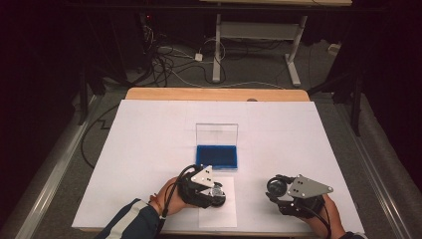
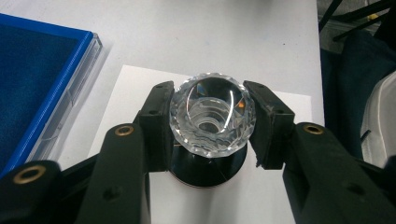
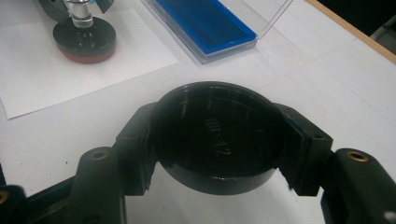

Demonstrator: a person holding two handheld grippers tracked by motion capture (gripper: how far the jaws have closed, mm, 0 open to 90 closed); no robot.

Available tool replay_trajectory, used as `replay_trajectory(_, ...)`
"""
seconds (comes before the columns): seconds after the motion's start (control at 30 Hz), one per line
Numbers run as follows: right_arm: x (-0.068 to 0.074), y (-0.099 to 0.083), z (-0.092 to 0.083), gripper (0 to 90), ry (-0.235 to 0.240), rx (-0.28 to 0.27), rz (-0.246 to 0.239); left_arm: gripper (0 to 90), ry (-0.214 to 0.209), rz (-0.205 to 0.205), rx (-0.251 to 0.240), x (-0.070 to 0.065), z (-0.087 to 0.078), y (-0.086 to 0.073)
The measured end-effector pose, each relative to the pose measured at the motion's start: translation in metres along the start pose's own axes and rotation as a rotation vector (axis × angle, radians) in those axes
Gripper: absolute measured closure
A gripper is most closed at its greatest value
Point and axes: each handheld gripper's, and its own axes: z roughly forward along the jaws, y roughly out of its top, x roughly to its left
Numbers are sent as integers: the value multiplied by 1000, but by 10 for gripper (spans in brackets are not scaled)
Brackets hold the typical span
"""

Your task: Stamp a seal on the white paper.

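Black cap (image 3: pixel 219 140), embossed "A2"

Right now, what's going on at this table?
A person works with a gripper in each hand. The left gripper is shut on the clear faceted knob of a stamp, whose black base rests on a sheet of paper. The right gripper is shut on a black round cap, held off to the side. A blue ink pad lies open behind the paper.
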Motion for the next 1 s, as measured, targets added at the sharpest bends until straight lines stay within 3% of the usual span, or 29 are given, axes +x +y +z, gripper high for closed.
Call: replay_trajectory(1.0,0,0,0,379,-1,2,-5,542,-13,-6,-1,2,1,-1)
